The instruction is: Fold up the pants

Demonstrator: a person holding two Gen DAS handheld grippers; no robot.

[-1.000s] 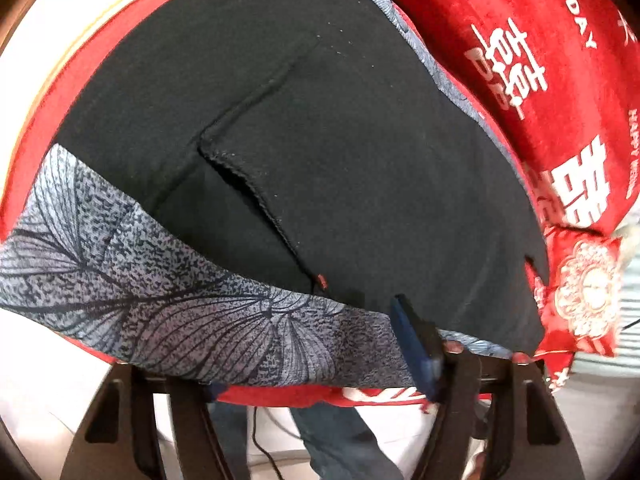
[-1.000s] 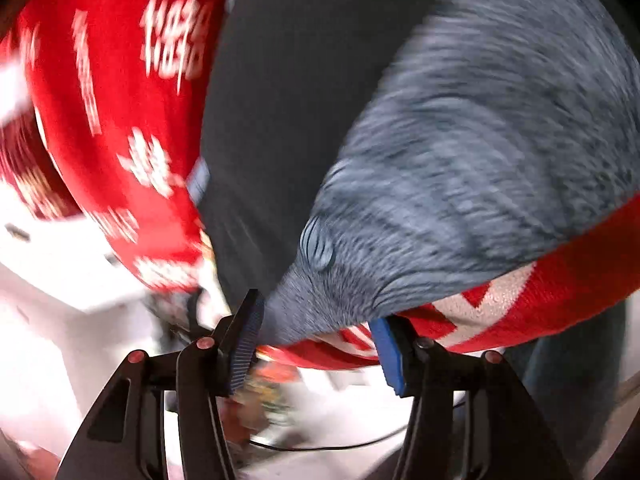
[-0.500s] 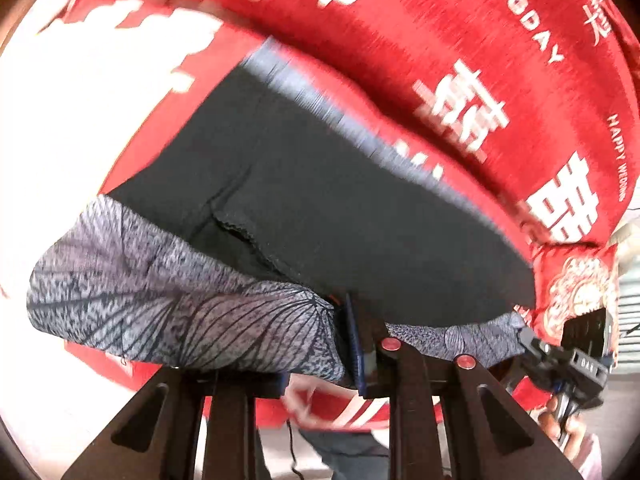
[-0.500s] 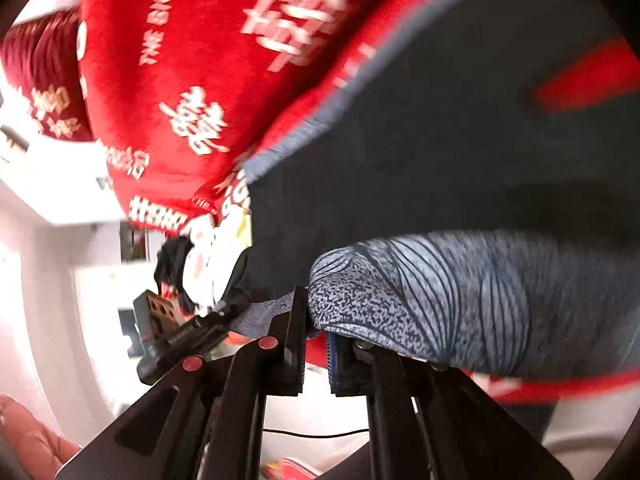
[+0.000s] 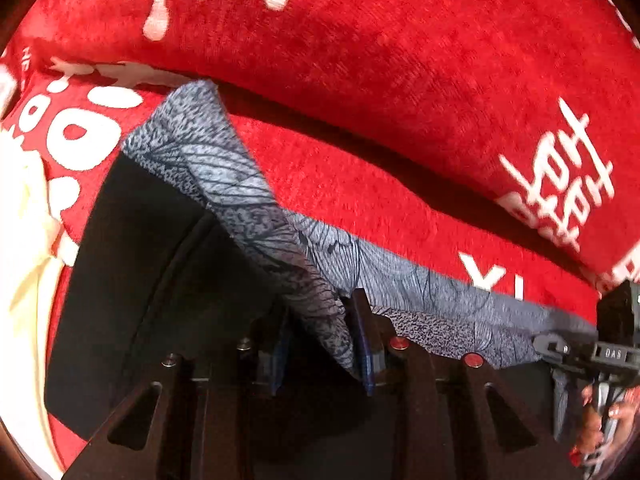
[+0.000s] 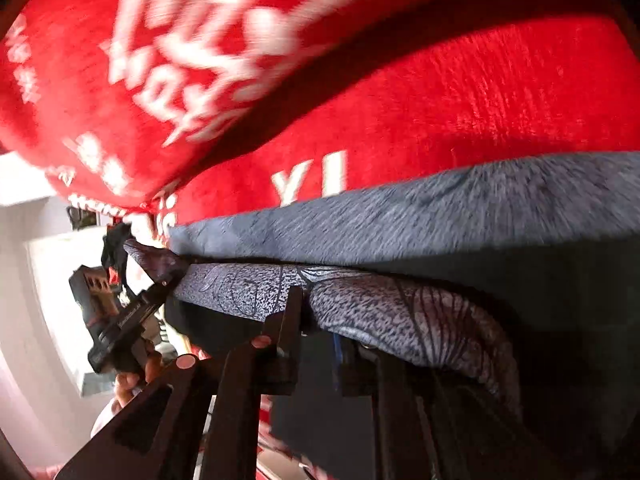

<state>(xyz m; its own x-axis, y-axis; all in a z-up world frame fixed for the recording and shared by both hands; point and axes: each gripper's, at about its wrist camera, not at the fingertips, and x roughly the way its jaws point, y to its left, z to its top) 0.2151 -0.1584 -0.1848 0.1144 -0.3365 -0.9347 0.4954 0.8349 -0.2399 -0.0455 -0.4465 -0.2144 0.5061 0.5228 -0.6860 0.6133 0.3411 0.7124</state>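
Observation:
The pants (image 5: 168, 264) are black with a grey leaf-patterned band (image 5: 248, 200) along one edge. They lie on a red cover with white lettering (image 5: 380, 80). My left gripper (image 5: 320, 344) is shut on the patterned band near its corner and holds it lifted over the black cloth. My right gripper (image 6: 316, 332) is shut on the same band (image 6: 400, 312) further along. The band (image 6: 440, 204) also lies flat beyond it. Each gripper shows at the edge of the other's view: the right one (image 5: 592, 352) and the left one (image 6: 120, 320).
The red cover folds up into a raised cushion (image 6: 280, 40) behind the pants. A cream cloth (image 5: 28, 240) lies at the left edge. A white wall or furniture (image 6: 40, 280) shows at the left of the right wrist view.
Both grippers closed on the patterned band and carried it forward over the black cloth toward the back of the red cover. The views now sit low and close to the fabric.

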